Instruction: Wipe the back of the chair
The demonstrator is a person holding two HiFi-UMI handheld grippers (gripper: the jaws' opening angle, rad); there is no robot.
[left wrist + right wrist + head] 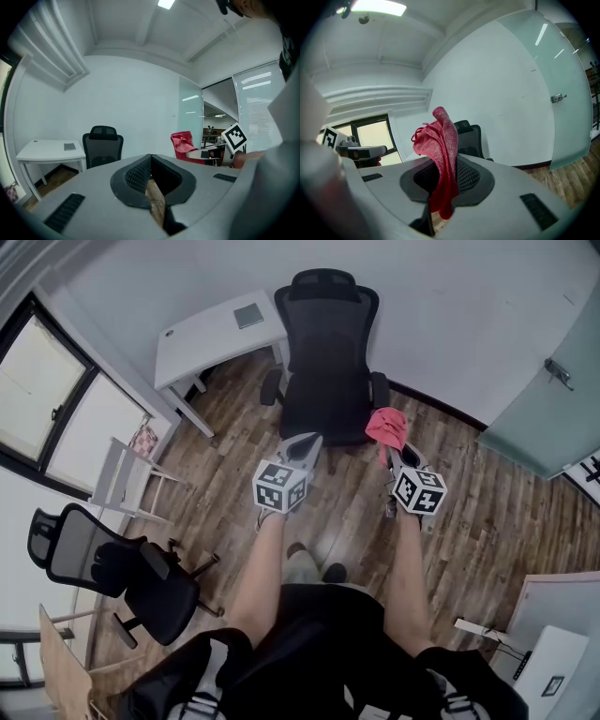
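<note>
A black mesh office chair (pixel 328 352) stands against the far wall, its seat facing me; it also shows in the left gripper view (pixel 102 146) and partly behind the cloth in the right gripper view (pixel 469 140). My right gripper (pixel 388 440) is shut on a red cloth (pixel 385 426), which sticks up between the jaws (pixel 440 154) and hovers above the chair's right armrest. My left gripper (pixel 302 445) is shut with nothing in it, held in front of the seat. The red cloth (pixel 182 145) is visible from the left gripper too.
A white desk (pixel 211 338) with a small grey pad stands left of the chair. A second black chair (pixel 112 573) and a white folding stool (pixel 127 479) stand at the left by the windows. A glass door (pixel 548 381) is at the right. The floor is wood.
</note>
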